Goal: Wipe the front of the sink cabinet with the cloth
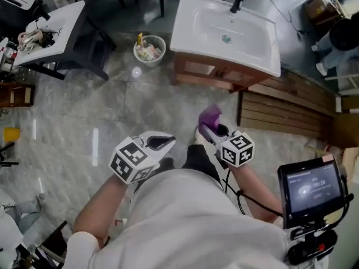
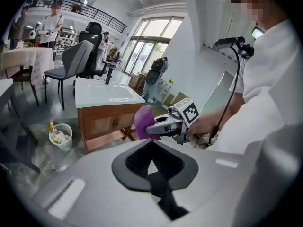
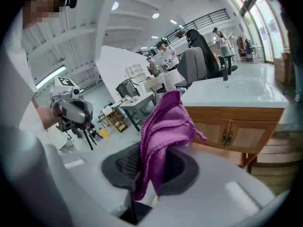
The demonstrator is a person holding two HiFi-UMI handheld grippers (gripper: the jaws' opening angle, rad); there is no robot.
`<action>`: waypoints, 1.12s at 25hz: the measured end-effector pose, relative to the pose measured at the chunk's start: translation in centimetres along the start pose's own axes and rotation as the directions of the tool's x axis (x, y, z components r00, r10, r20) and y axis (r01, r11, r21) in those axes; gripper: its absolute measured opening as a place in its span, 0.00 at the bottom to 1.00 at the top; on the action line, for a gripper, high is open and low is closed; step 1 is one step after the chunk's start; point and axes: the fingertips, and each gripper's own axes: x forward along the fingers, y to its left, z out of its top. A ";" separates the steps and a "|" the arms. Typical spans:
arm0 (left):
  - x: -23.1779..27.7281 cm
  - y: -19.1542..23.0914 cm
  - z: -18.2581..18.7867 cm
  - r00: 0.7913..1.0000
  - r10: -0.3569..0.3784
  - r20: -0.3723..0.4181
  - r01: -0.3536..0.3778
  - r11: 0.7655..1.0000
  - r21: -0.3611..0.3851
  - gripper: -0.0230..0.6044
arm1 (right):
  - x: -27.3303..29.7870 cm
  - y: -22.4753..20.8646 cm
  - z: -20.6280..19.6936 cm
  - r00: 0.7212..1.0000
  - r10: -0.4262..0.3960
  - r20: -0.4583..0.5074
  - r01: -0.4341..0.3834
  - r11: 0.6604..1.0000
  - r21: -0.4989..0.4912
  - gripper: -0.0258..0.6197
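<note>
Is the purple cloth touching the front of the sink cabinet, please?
No, the cloth sits in the right tool, clear of the cabinet.

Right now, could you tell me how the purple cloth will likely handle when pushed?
Probably floppy: the purple cloth folds and droops where the right gripper pinches it. Likely light, as that one pinch carries it. Its knitted weave looks unlikely to slip.

Bin (image 1: 150, 49) w/ trash; wood slats (image 1: 280, 111) at right; white table (image 1: 53, 27) far left.

I see a purple knitted cloth (image 3: 163, 136), a white ceramic sink (image 1: 224, 32) on a brown wooden cabinet (image 1: 203, 73), and a grey marbled floor (image 1: 84, 122).
</note>
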 end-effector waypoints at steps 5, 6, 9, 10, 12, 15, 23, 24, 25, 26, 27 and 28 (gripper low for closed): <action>0.7 -3.5 2.2 0.998 -0.054 0.011 0.054 0.997 0.049 0.05 | -4.3 1.9 1.6 0.998 -0.036 0.059 0.038 0.998 -0.040 0.17; 0.9 -4.2 2.6 0.998 -0.067 0.012 0.067 0.996 0.060 0.05 | -4.9 2.2 1.7 0.997 -0.040 0.067 0.043 0.998 -0.041 0.17; 1.3 -6.5 3.4 0.994 -0.107 0.003 0.106 0.990 0.096 0.05 | -6.3 3.3 1.7 0.996 -0.052 0.079 0.055 0.998 -0.039 0.17; 1.4 -7.1 3.5 0.993 -0.115 -0.003 0.115 0.987 0.109 0.05 | -6.7 3.7 1.6 0.995 -0.058 0.085 0.061 0.998 -0.035 0.17; 1.3 -7.8 3.6 0.991 -0.130 -0.013 0.130 0.983 0.132 0.05 | -7.3 4.4 1.7 0.992 -0.070 0.102 0.074 0.997 -0.027 0.17; 1.0 -8.4 3.7 0.990 -0.142 -0.023 0.143 0.979 0.146 0.05 | -8.2 5.5 2.1 0.991 -0.075 0.114 0.080 0.996 -0.039 0.17; -0.3 -8.3 1.5 0.988 -0.153 -0.029 0.155 0.973 0.171 0.05 | -8.6 8.3 0.9 0.987 -0.091 0.133 0.103 0.991 -0.086 0.17; -0.4 -8.1 1.4 0.988 -0.151 -0.026 0.153 0.973 0.170 0.05 | -8.4 8.3 0.9 0.987 -0.094 0.133 0.106 0.991 -0.086 0.17; -0.5 -7.8 1.4 0.989 -0.149 -0.024 0.151 0.974 0.167 0.05 | -8.2 8.2 1.0 0.987 -0.096 0.132 0.108 0.991 -0.085 0.17; -0.5 -7.5 1.5 0.989 -0.147 -0.024 0.149 0.975 0.165 0.05 | -8.1 8.2 1.3 0.987 -0.096 0.132 0.108 0.991 -0.085 0.17; -0.7 -7.3 1.5 0.989 -0.146 -0.026 0.148 0.976 0.162 0.05 | -7.9 8.3 1.5 0.987 -0.095 0.133 0.107 0.991 -0.085 0.17; -0.8 -7.1 1.5 0.989 -0.144 -0.028 0.147 0.976 0.161 0.05 | -7.8 8.4 1.6 0.987 -0.093 0.134 0.105 0.991 -0.086 0.17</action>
